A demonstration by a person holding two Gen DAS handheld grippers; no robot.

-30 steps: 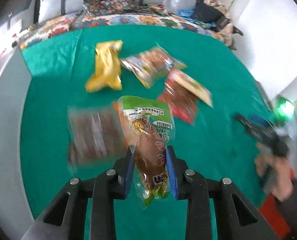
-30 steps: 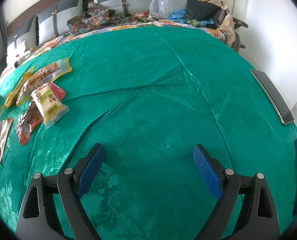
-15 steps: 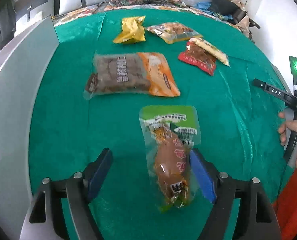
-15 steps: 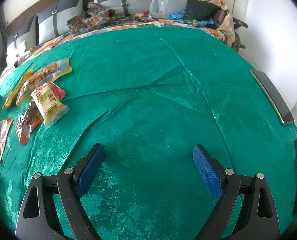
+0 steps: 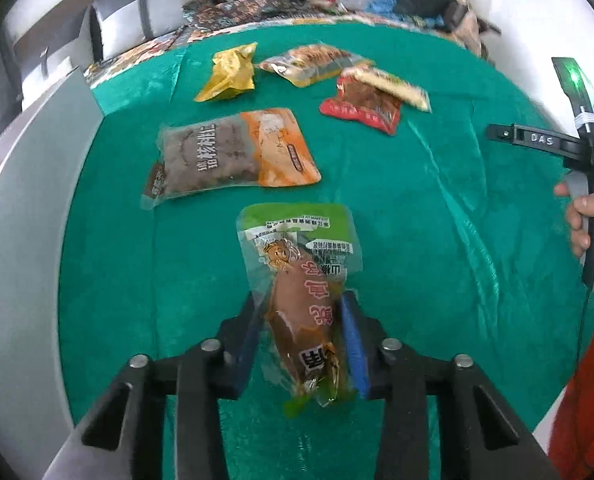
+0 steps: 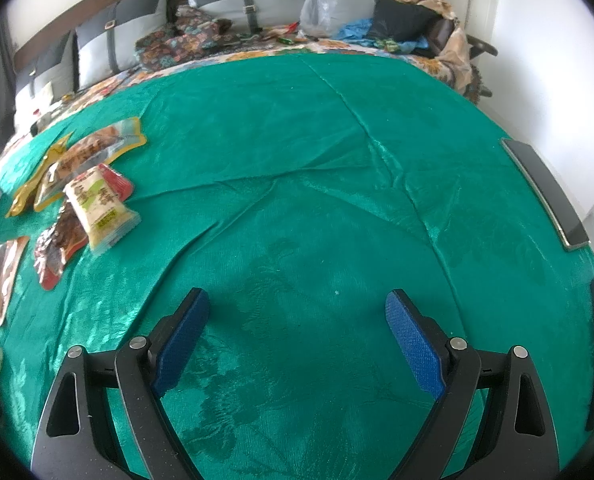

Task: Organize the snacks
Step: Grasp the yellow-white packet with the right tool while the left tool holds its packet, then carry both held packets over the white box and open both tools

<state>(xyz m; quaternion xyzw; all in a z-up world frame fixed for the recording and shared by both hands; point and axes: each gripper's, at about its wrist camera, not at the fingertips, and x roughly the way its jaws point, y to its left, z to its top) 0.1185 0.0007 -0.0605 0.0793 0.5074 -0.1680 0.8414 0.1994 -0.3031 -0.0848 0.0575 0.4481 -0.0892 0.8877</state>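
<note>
The left tool (image 5: 301, 334) has just been closing, and its blue pads now pinch the lower, meaty end of a clear vacuum pouch with a green top and a brown chicken-leg snack inside (image 5: 301, 280), which lies on the green cloth-covered surface (image 5: 417, 240) nearest the camera. That pouch looks light and floppy at its sealed edges, firm through the middle, with slick film; the thick middle seems the safer place to hold. Just beyond lies a flat brown-and-orange pouch (image 5: 233, 154). Farther off are a red packet under a pale yellow one (image 5: 371, 98), a crumpled yellow bag (image 5: 229, 74) and an orange-edged clear pouch (image 5: 313, 64). The right tool (image 6: 297, 334) hangs spread wide over bare cloth, holding nothing.
</note>
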